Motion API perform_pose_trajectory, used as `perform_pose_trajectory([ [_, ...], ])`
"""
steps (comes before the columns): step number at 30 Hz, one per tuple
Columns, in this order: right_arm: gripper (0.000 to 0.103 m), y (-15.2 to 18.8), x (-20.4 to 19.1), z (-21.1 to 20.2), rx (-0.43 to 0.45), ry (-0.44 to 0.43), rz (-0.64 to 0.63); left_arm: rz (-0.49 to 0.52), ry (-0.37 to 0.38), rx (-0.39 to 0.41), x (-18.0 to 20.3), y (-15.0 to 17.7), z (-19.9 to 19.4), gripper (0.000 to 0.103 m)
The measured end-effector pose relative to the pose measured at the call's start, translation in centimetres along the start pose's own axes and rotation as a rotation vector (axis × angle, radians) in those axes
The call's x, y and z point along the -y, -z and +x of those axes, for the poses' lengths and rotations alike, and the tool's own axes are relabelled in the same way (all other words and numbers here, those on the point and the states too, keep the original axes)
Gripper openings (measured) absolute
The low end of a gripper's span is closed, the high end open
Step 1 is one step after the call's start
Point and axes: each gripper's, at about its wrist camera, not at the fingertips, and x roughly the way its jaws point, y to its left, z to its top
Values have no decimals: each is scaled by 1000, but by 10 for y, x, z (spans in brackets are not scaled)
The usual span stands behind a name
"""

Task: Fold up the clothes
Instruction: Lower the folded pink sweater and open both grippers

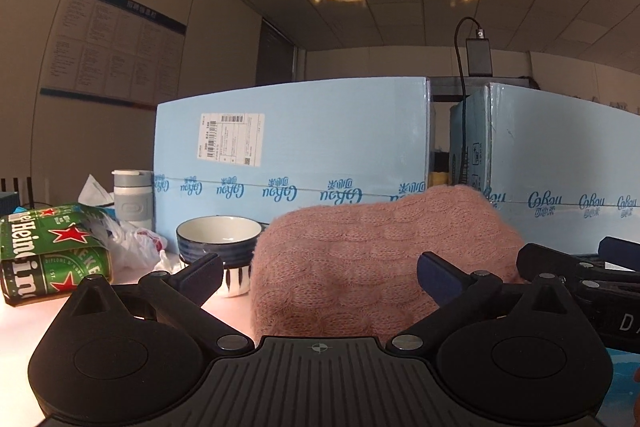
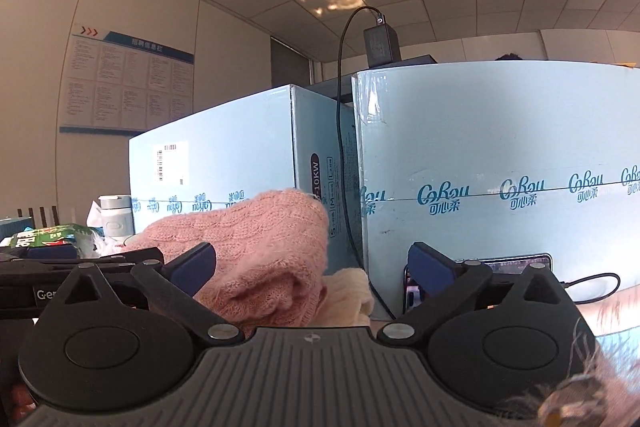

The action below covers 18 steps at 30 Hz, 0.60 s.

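Office rm w/ tiled ceiling, two pale-blue cardboard boxes [image 1: 292,147] at the back of the white tabletop [image 1: 24,319]. Folded pink knit sweater [image 1: 372,259] sits at 12 o'clock of left tool [image 1: 320,271], jaws wide, empty. Right tool [image 2: 312,267] also wide, nothing held; sweater at its 11. Risk: blue-rimmed ceramic bowl [image 1: 218,239] just beside the sweater at 9, a sideways tug could knock it, or the stack slumps.

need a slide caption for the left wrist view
Open left gripper facing a folded pink knit sweater, blue-and-white ceramic bowl beside it.
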Motion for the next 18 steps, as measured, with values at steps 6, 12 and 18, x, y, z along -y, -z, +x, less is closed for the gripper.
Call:
perform_pose_trajectory([
  [6,103,0,-3,1,-8,-5,-17,-20,-79,8,-6,0,0,103],
  [12,103,0,-2,2,-10,-5,-12,-37,-50,16,-7,0,-8,103],
  [18,103,0,-3,3,-8,-4,-13,-44,-50,15,-6,1,-8,103],
])
